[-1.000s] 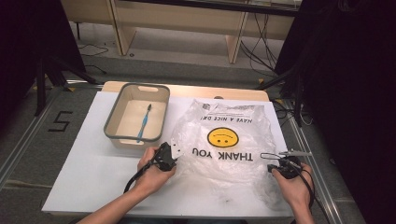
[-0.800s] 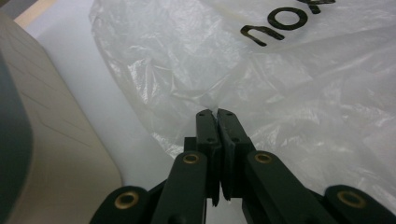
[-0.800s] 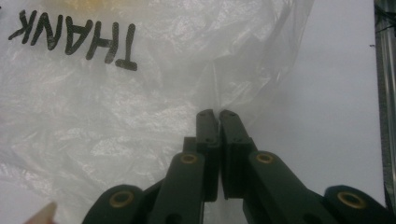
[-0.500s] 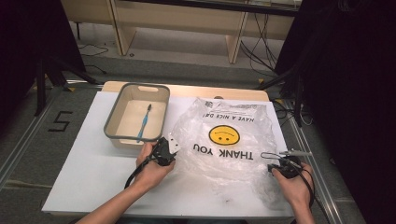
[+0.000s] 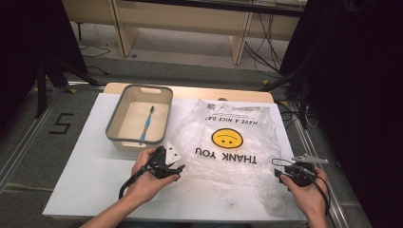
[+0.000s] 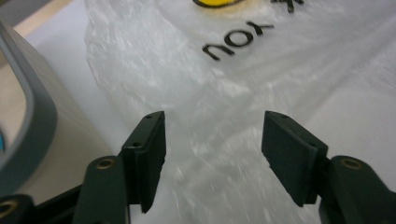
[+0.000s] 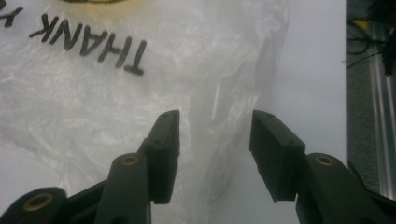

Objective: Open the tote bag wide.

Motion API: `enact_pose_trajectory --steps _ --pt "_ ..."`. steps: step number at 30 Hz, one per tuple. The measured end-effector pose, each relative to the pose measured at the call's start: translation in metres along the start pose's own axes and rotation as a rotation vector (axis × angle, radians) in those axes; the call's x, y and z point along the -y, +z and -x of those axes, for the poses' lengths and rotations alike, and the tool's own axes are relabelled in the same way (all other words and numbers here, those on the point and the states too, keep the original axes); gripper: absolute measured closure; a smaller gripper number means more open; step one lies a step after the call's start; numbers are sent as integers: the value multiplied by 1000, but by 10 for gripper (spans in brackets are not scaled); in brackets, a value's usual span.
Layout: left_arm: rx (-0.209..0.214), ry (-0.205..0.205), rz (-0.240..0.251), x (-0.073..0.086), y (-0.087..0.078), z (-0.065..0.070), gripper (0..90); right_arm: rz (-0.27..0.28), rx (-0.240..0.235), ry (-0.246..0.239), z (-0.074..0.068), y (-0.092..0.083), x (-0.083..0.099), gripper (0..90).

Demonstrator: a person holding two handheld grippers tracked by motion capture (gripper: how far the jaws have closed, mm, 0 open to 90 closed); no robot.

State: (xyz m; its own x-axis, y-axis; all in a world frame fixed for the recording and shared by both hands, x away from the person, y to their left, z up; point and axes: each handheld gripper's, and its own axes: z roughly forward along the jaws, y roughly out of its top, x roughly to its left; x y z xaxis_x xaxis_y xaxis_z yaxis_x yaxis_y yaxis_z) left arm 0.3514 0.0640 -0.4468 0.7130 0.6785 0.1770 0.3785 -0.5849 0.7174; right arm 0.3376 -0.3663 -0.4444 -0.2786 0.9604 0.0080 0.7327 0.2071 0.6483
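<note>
A clear plastic bag (image 5: 228, 142) printed with a yellow smiley and "THANK YOU" lies flat on the white table. My left gripper (image 5: 178, 168) is open at the bag's near left edge, with the crinkled plastic (image 6: 210, 140) lying between and under its jaws. My right gripper (image 5: 278, 173) is open at the bag's near right edge, and a fold of the bag (image 7: 219, 121) runs between its jaws. A blue toothbrush (image 5: 146, 126) lies inside the grey-rimmed basin (image 5: 114, 121).
The basin stands at the table's back left, just left of the bag; its wall (image 6: 32, 121) is close beside my left gripper. The white tabletop (image 5: 85, 175) has bare room at front left. The table's right edge (image 7: 345, 93) is near my right gripper.
My left gripper has shifted slightly right toward the bag's edge. The right gripper has barely moved.
</note>
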Motion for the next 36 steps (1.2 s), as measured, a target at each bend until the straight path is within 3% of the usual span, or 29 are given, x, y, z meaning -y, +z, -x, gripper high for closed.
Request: enact_pose_trajectory --steps 5,8,11,12,16,17,18,20,23,24,27,28,31,32,36 --pt "46 -18 -63 15 -5 5 345 -53 -20 12 1 7 7 497" --pt "45 -2 -150 27 -1 8 360 -75 -23 5 0 10 7 499" --pt "52 -1 -187 31 3 6 455 -94 -25 4 -2 13 7 547" --pt "57 -14 -199 32 6 4 516 -110 -35 -2 -3 15 8 622" --pt "65 -41 -203 28 12 -1 740 -141 -41 -18 -3 15 7 801" --pt "65 -41 -203 28 12 -1 789 -141 -41 -18 -3 15 7 801" --pt "41 -28 -204 25 16 -3 840 -149 -55 -12 -4 13 6 878" --pt "18 -18 -197 21 20 -5 885 -160 -62 -8 -5 10 7 895" --pt "0 -12 -182 18 24 -7 892 -159 -62 -13 -7 7 8 896" --pt "-29 -8 -159 15 27 -10 892 -161 -63 -16 -8 6 8 895" --pt "-54 -8 -142 12 29 -14 892 -154 -64 -24 -10 4 9 893" --pt "-82 -2 -124 10 31 -16 892 -159 -70 -30 -13 2 9 891" --pt "-102 6 -111 8 33 -19 892 -162 -76 -34 -15 1 10 888" --pt "-125 2 -92 7 36 -21 892 -175 -89 -41 -19 0 11 882" --pt "-151 0 -80 5 40 -24 890 -193 -121 -52 -26 -2 13 864"
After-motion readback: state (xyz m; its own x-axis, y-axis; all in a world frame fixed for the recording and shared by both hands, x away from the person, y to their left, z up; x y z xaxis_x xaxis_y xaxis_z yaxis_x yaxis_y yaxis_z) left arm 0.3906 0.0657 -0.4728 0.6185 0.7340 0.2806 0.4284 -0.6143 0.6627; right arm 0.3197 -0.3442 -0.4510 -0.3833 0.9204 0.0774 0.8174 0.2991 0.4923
